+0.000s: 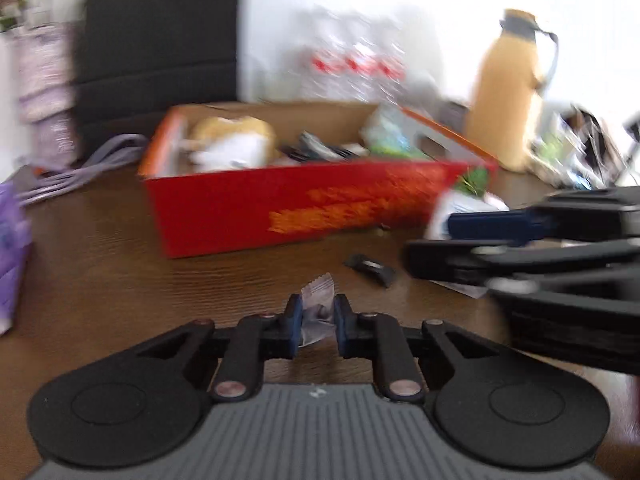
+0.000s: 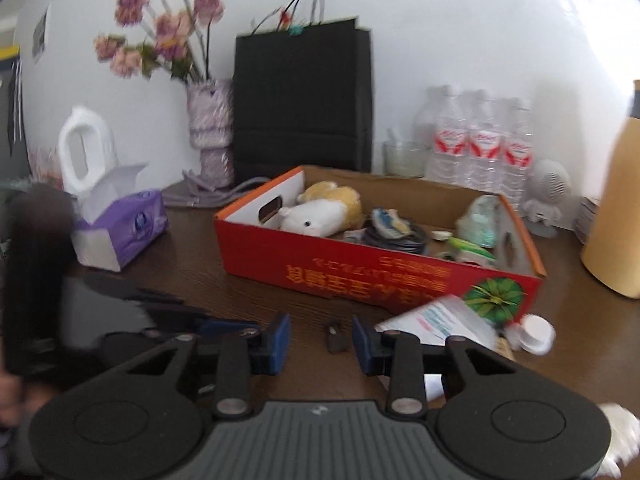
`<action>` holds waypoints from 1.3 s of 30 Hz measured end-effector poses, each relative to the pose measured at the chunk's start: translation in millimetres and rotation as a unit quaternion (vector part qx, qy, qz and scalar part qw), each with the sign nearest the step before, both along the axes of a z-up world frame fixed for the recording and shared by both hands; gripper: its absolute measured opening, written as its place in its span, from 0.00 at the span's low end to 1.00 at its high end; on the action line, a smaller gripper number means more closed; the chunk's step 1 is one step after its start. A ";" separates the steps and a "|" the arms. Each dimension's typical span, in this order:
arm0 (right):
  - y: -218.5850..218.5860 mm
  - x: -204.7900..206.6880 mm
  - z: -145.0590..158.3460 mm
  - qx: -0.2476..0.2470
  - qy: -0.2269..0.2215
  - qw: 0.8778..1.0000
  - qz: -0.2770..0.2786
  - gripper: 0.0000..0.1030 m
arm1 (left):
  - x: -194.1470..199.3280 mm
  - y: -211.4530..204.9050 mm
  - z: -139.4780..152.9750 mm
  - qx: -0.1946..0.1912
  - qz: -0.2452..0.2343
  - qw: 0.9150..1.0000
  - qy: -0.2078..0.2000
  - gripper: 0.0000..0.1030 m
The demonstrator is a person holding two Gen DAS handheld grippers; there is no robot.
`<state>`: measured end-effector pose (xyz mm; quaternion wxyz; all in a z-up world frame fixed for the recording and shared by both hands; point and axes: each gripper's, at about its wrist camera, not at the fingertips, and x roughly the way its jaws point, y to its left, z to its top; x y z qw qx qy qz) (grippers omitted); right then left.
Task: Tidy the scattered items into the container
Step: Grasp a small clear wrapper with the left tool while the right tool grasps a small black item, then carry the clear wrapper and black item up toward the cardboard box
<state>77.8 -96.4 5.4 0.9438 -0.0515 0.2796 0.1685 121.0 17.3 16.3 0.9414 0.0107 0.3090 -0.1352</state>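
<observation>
Left wrist view: a brown wood-grain table (image 1: 120, 248) under motion blur.
Left gripper (image 1: 316, 322): blue-padded jaws pinched on a crinkled silvery wrapper (image 1: 318, 304), whose torn edge sticks up past the fingertips, low over the tabletop.
Container: a red cardboard box (image 1: 280, 204) with orange print and plain brown inner walls, open-topped, beyond the wrapper at mid-table.
In the box: a soft yellow-and-white plush toy (image 1: 232, 140) and a dark jumble beside it.
Loose item: a small black clip-like piece (image 1: 370, 266) flat on the wood, right of the wrapper.
Right gripper (image 1: 460, 240): enters from the right edge, lying nearly level, fingers pointing left.
Only here: a smooth tan flask (image 1: 512, 96) with a grey cap, seen whole.

Right wrist view: sharper and wider.
Right gripper (image 2: 322, 340): jaws partly apart, not gripping; the small dark piece (image 2: 336, 336) lies on the table (image 2: 192, 276) between the tips, untouched as far as can be seen.
Box (image 2: 304, 268): rectangular, oval handle cut-outs in its end walls, just ahead.
Beside the box: a glossy printed sachet (image 2: 436, 320) and a white round cap (image 2: 534, 334) at its near right corner.
Only here: a purple tissue pack (image 2: 120, 228), a matt black paper bag (image 2: 302, 100), clear ribbed water bottles (image 2: 480, 140), dried pink flowers (image 2: 160, 28).
</observation>
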 end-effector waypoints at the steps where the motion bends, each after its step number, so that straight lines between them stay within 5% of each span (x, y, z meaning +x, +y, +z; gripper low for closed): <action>1: 8.9 10.6 -4.5 -0.011 0.000 1.000 0.003 0.29 | -2.8 4.7 -0.8 0.006 0.019 1.000 -0.007 0.16; 8: 37.3 52.5 -34.1 -0.115 0.031 0.993 -0.027 0.26 | -15.0 40.4 13.0 -0.026 0.079 0.996 -0.038 0.16; 12: 31.8 53.2 -38.5 -0.098 0.052 0.993 -0.035 0.22 | -14.8 49.0 15.8 -0.032 0.093 0.995 -0.035 0.17; 13: 31.3 54.0 -37.7 -0.088 0.062 0.994 -0.032 0.10 | -16.4 49.2 16.9 -0.031 0.094 0.994 -0.037 0.17; 18: 30.7 40.2 -30.7 -0.048 0.071 0.996 -0.023 0.10 | -18.7 45.4 23.6 -0.028 0.091 0.994 -0.058 0.16; 22: 8.9 -8.2 7.0 0.006 -0.011 0.999 -0.036 0.10 | -28.7 33.6 41.4 -0.029 0.108 0.991 -0.074 0.16; 26: -27.0 -66.9 30.9 0.053 -0.084 0.992 -0.071 0.10 | -79.3 13.0 62.8 -0.050 0.104 0.987 -0.116 0.17; 31: -51.9 -143.8 22.8 0.078 -0.155 0.983 -0.060 0.10 | -149.7 -10.2 61.7 -0.071 0.107 0.980 -0.151 0.17; 39: -64.4 -223.7 5.7 0.101 -0.187 0.974 -0.079 0.10 | -223.2 -25.3 52.4 -0.035 0.099 0.981 -0.160 0.17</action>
